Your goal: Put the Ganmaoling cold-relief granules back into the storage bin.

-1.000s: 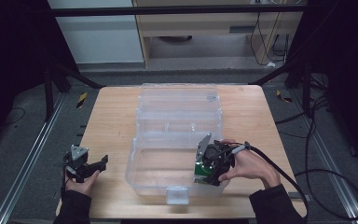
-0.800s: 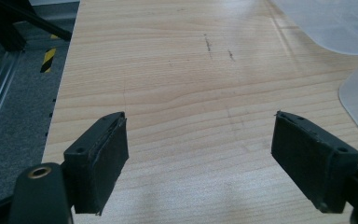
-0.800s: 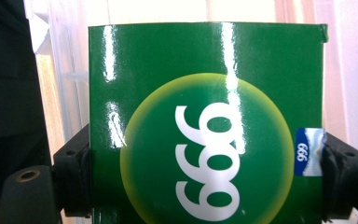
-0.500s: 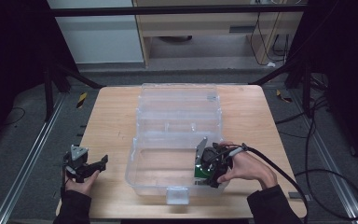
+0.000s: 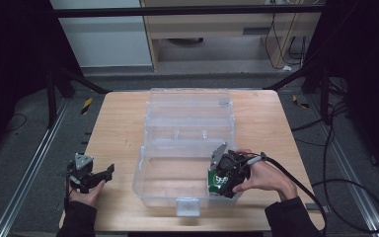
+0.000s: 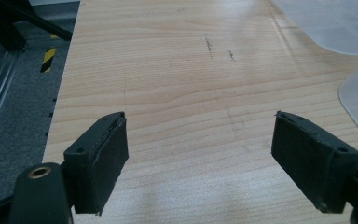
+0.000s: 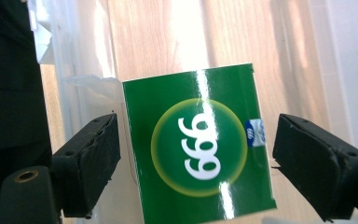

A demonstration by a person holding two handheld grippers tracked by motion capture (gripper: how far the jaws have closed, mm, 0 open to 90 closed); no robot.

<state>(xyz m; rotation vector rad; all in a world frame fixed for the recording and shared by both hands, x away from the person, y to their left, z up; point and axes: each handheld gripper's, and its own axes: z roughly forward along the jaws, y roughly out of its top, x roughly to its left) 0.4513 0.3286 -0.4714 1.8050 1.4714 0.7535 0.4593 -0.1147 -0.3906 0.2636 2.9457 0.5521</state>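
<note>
High view: right tongs [image 5: 216,183] spread over green box [image 5: 217,181] in clear bin [image 5: 150,170]; left tongs [image 5: 104,174] spread, empty.

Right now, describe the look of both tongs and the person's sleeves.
Left tongs: black body, grey three-cornered plate on top, two flat black rectangular pads. Right tongs: same black build and grey plate, black cable trailing off. Both sleeves are dark.
</note>
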